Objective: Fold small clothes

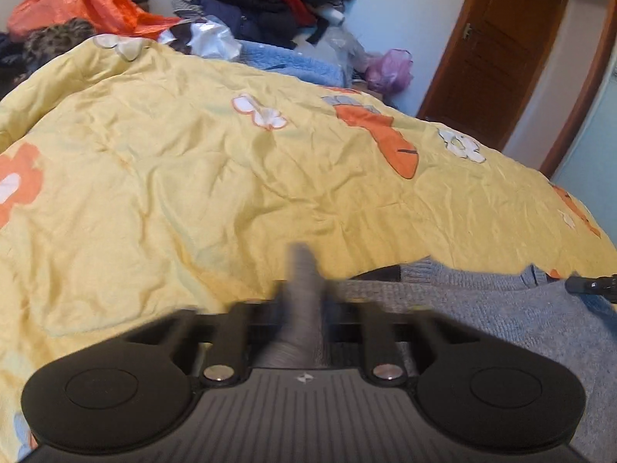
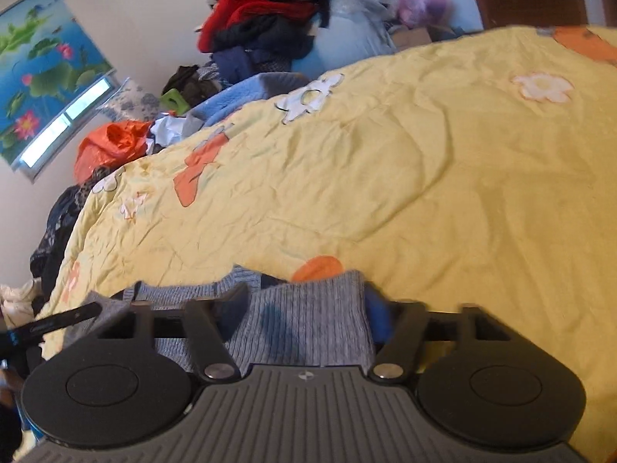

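Note:
A grey knit garment [image 1: 482, 308] lies along the near edge of a bed covered by a yellow flowered quilt [image 1: 231, 193]. My left gripper [image 1: 302, 270] is blurred and is shut on a narrow pinch of the garment's edge. At the right border of the left wrist view a tip of the right gripper [image 1: 590, 283] shows over the same garment. In the right wrist view my right gripper [image 2: 308, 305] has a thick ribbed fold of the grey garment [image 2: 181, 293] filling the gap between its fingers. A black finger of the left gripper [image 2: 61, 320] reaches in from the left.
A heap of red, black and navy clothes [image 1: 262, 0] is piled against the far wall beside an orange plastic bag [image 1: 85, 4] and a light blue blanket [image 1: 293, 61]. A brown wooden door [image 1: 501, 50] stands past the bed's right side. The broad yellow quilt [image 2: 424, 173] stretches ahead.

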Demonstrator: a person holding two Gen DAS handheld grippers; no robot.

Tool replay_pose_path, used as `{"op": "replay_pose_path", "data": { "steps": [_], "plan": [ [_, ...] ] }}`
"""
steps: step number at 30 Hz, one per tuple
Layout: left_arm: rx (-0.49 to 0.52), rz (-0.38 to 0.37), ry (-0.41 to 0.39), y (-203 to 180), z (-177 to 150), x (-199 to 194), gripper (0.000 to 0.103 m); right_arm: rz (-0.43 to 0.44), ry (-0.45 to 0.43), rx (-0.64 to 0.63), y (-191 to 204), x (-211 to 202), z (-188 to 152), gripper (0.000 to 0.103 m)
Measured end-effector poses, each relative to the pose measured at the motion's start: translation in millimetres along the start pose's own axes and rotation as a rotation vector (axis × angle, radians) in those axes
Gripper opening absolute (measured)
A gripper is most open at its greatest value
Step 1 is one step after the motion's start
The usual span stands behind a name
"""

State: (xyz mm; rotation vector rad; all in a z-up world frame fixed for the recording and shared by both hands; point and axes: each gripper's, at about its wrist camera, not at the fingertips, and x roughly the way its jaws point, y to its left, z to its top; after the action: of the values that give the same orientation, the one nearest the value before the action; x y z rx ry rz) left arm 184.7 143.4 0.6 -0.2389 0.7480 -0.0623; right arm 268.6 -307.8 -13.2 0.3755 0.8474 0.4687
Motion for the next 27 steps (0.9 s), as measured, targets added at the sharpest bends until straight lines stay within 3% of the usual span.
{"op": "replay_pose_path", "data": {
  "steps": [1,3,5,7,9,11,14,16,17,18,19,20,24,27],
  "plan": [
    [0.025,0.002,-0.021,-3,1,-3,0.008,0.019,0.016,0.009,-1,2,0,0.013],
    [0.099,0.016,-0.071,-10,3,-16,0.007,0.033,-0.037,0.000,1,-6,2,0.013],
    [0.117,0.079,-0.101,-9,7,-16,0.006,0.032,-0.119,0.012,-2,-18,6,0.010],
    [0.061,0.165,-0.068,6,8,1,0.006,0.007,-0.172,0.066,-16,-20,9,0.010],
    [0.021,0.166,-0.074,17,5,5,0.006,-0.028,-0.143,0.119,-30,-7,7,0.010],
    [0.011,0.177,-0.105,14,2,-8,0.009,-0.021,-0.133,0.146,-35,-3,-1,0.011],
    [0.061,0.227,-0.201,1,-6,-47,0.011,-0.061,-0.169,0.145,-26,-24,-4,0.022],
    [0.077,0.230,-0.256,-11,-12,-74,0.018,-0.090,-0.218,0.058,-8,-47,-8,0.031],
    [0.081,0.191,-0.264,-18,-15,-83,0.040,-0.101,-0.241,0.007,5,-59,-13,0.044],
    [0.088,0.150,-0.266,-27,-18,-88,0.075,-0.097,-0.257,-0.037,18,-68,-19,0.067],
    [0.091,0.134,-0.270,-37,-21,-89,0.089,-0.082,-0.260,-0.075,32,-72,-25,0.079],
    [0.114,0.123,-0.285,-50,-25,-87,0.092,-0.072,-0.250,-0.115,45,-72,-29,0.094],
    [0.286,0.117,-0.216,-97,-40,-45,0.093,-0.143,-0.174,-0.281,83,-38,-44,0.083],
    [0.298,0.189,-0.087,-92,-47,-7,0.094,-0.249,-0.102,-0.324,76,-5,-55,0.081]
  ]
}}
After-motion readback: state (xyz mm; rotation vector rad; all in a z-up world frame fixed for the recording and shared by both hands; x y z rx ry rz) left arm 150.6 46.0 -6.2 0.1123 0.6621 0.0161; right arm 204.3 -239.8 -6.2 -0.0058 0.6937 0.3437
